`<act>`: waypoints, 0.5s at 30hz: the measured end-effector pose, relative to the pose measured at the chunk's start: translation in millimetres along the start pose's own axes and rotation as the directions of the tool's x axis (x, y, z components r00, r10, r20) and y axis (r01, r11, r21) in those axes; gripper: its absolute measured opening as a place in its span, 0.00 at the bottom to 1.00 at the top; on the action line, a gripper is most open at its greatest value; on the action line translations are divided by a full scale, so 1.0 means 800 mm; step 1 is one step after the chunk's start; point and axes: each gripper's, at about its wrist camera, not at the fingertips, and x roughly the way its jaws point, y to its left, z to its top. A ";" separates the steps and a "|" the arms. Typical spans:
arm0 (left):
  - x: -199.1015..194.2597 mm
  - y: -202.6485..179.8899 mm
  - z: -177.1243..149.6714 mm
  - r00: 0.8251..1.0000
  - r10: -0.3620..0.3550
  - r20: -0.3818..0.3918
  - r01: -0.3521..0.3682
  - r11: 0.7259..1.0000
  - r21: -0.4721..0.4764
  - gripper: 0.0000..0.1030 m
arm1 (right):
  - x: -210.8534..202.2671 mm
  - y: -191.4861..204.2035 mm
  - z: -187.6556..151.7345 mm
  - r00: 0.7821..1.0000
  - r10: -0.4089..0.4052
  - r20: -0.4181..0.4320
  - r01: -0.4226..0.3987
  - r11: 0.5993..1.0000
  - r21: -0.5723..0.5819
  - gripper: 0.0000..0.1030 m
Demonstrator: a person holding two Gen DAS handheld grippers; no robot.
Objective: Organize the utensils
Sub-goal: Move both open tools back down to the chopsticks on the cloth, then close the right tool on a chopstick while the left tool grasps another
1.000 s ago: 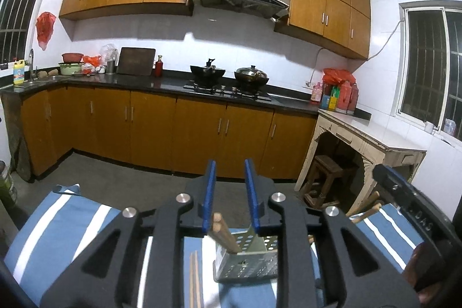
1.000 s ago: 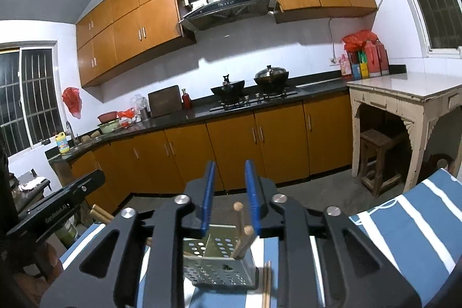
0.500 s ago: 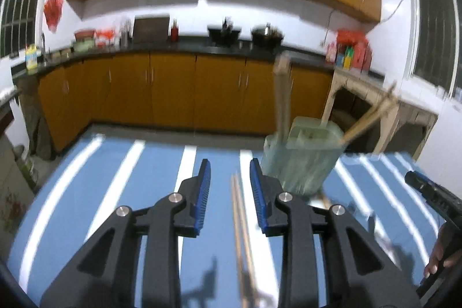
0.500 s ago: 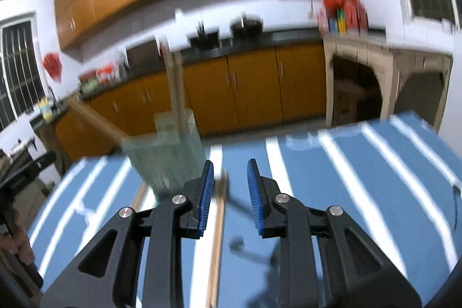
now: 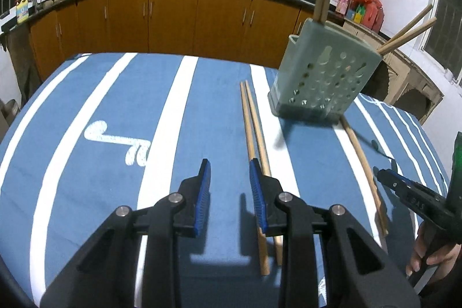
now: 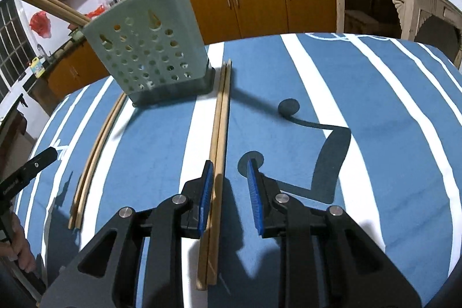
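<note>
Both grippers dropped from kitchen-level toward the desk (image 5: 86, 94): left gripper (image 5: 228, 192) & right gripper (image 6: 229, 194) had fingers slightly apart, empty, over chopstick pairs (image 5: 255, 152) (image 6: 219, 134) w/ holder (image 5: 323, 77) at 1 o'clock, so pickup looked next.

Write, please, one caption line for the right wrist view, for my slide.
Right claw above a chopstick pair on the striped cloth, beside a green perforated holder with chopsticks inside.
</note>
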 end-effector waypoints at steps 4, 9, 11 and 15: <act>0.005 -0.002 -0.001 1.000 -0.002 -0.013 0.002 1.000 -0.003 0.28 | 0.005 0.002 0.000 1.000 -0.018 -0.013 0.018 1.000 -0.012 0.25; 0.011 -0.004 -0.001 1.000 -0.003 -0.025 0.003 1.000 -0.001 0.28 | 0.006 0.002 0.002 1.000 -0.023 -0.012 0.023 1.000 -0.011 0.25; 0.014 -0.004 -0.001 1.000 -0.002 -0.029 0.002 1.000 -0.002 0.28 | 0.008 0.003 0.002 1.000 -0.019 -0.018 0.019 1.000 -0.016 0.25; 0.018 -0.004 -0.002 0.999 -0.001 -0.038 0.001 1.000 -0.002 0.28 | 0.010 0.011 0.001 0.999 -0.039 -0.011 0.039 0.998 -0.053 0.25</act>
